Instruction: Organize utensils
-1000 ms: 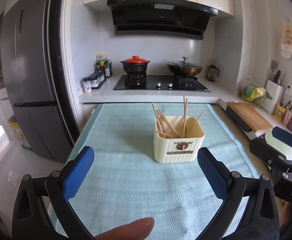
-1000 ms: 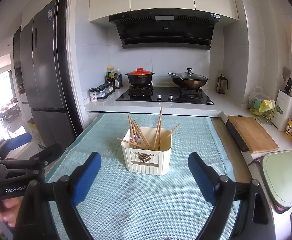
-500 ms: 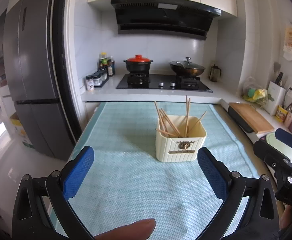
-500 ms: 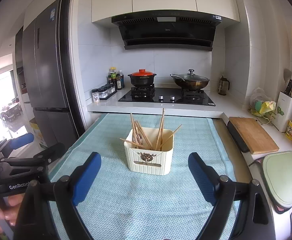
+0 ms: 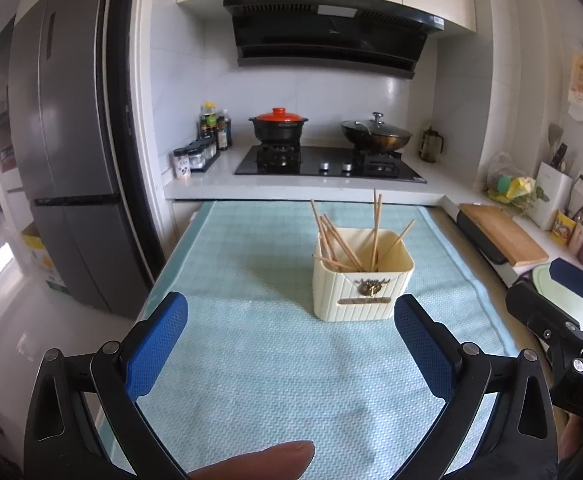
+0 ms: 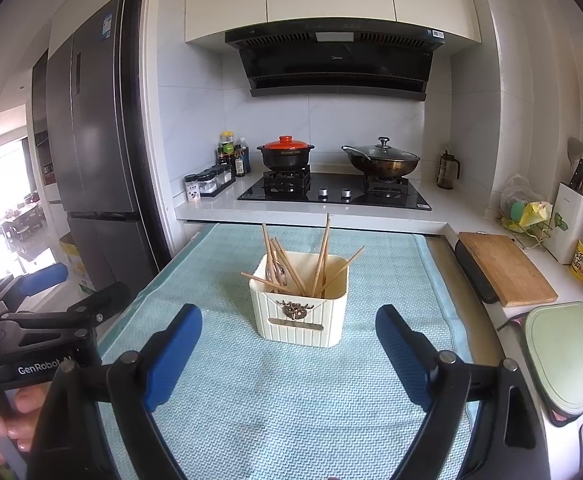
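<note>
- Standing upright near the middle of a pale green mat (image 5: pixel 251 380) (image 6: pixel 291 400), a cream ribbed holder (image 5: pixel 361 292) (image 6: pixel 299 316) is carrying a loose bundle of wooden chopsticks (image 5: pixel 343 240) (image 6: pixel 287 264), their tips fanning out above its rim.
- Hovering short of the holder, the left gripper (image 5: pixel 291 332) is keeping its blue-padded jaws spread wide, with nothing between them but bare mat.
- Hanging likewise over the near part of the mat, the right gripper (image 6: pixel 289 342) is showing jaws splayed apart and gripping nothing; the holder is sitting beyond its fingertips, apart from both pads.
- Peeking in at the bottom edge of the left wrist view, a fingertip (image 5: pixel 259 462) of the person is showing.
- Sitting behind the mat, a black hob (image 5: pixel 331 162) (image 6: pixel 335 194) is bearing a red-lidded pot (image 5: pixel 278 126) (image 6: pixel 286 152) and a lidded wok (image 5: pixel 376 134) (image 6: pixel 383 160).
- Lying to the right on the counter, a wooden cutting board (image 5: pixel 503 234) (image 6: pixel 505 266) is resting just beside the mat's edge.
- Rising at the left, a grey refrigerator (image 5: pixel 67 160) (image 6: pixel 95 152) is filling the frame's side.
</note>
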